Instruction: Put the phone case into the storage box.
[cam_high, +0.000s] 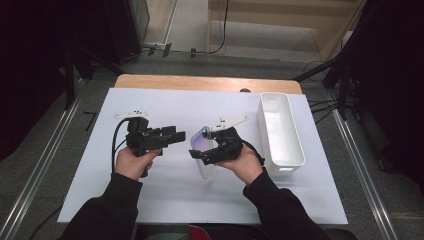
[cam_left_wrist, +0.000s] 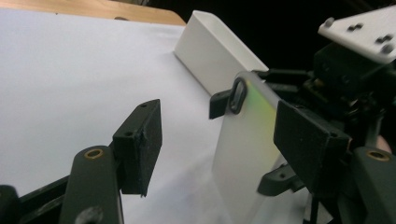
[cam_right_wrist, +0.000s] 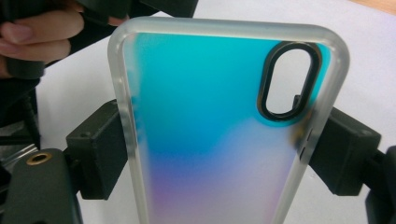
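A translucent phone case (cam_right_wrist: 210, 130), blue fading to violet with a black oval camera ring, stands on edge in my right gripper (cam_right_wrist: 219, 154). Its two pads (cam_right_wrist: 100, 149) press on the case's long sides. From above, the case (cam_high: 202, 145) and right gripper (cam_high: 200, 152) hang over the middle of the white sheet. My left gripper (cam_high: 179, 136) points right toward the case, jaws wide apart and nothing pressed between them. Along the left gripper (cam_left_wrist: 224, 144), the frosted case (cam_left_wrist: 245, 154) stands just ahead of the open jaws, untouched by the pads (cam_left_wrist: 140, 144).
A long white bin (cam_high: 281, 127) stands at the right side of the white sheet (cam_high: 150, 195), just beyond my right hand. A strip of the wooden table (cam_high: 200, 82) shows at the back. Dark stands and cables flank the table.
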